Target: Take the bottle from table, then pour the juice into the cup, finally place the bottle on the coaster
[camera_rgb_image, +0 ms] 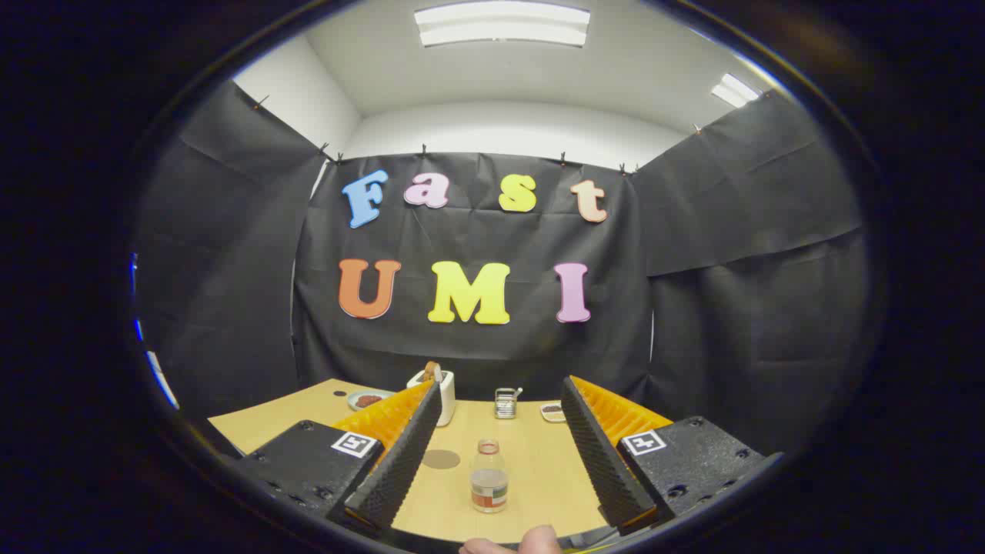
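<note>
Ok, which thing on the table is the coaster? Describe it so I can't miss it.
On the wooden table, find the clear bottle standing between the open gripper fingers. The coaster lies just beside it, toward the white toaster. It is the only flat, dark round disc; everything else stands up.

1. Claw (501, 386), marker tags: each of its two body blocks carries a white square tag printed with a black coded pattern, the left tag (354, 444) and the right tag (643, 442). These are machine-read markers. No letter or number can be made out on either one.
2. Bottle (489, 486), label band (489, 496): a band wraps the lower body, pale above and reddish below. Its print is too small to read.
3. Claw state: the fingers stand wide apart. The bottle stands upright on the bench (539, 469) between them and touches neither finger.
4. Result: no readable word, brand or number on the above items.
</note>
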Demonstrator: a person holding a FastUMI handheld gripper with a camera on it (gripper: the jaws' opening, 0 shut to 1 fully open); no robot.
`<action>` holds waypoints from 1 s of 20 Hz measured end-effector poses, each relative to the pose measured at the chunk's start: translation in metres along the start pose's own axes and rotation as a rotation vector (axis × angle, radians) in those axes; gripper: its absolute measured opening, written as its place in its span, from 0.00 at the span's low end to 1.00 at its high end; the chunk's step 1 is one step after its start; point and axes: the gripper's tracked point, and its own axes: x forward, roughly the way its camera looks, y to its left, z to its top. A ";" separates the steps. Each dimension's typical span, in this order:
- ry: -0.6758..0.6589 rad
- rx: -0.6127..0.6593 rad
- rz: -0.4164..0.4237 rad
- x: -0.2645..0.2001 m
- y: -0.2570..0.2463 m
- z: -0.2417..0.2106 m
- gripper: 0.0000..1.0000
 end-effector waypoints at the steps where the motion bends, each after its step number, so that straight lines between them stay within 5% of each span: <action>1: 0.001 0.001 -0.002 -0.001 -0.001 -0.001 1.00; 20: 0.008 0.020 0.016 -0.006 0.009 -0.002 1.00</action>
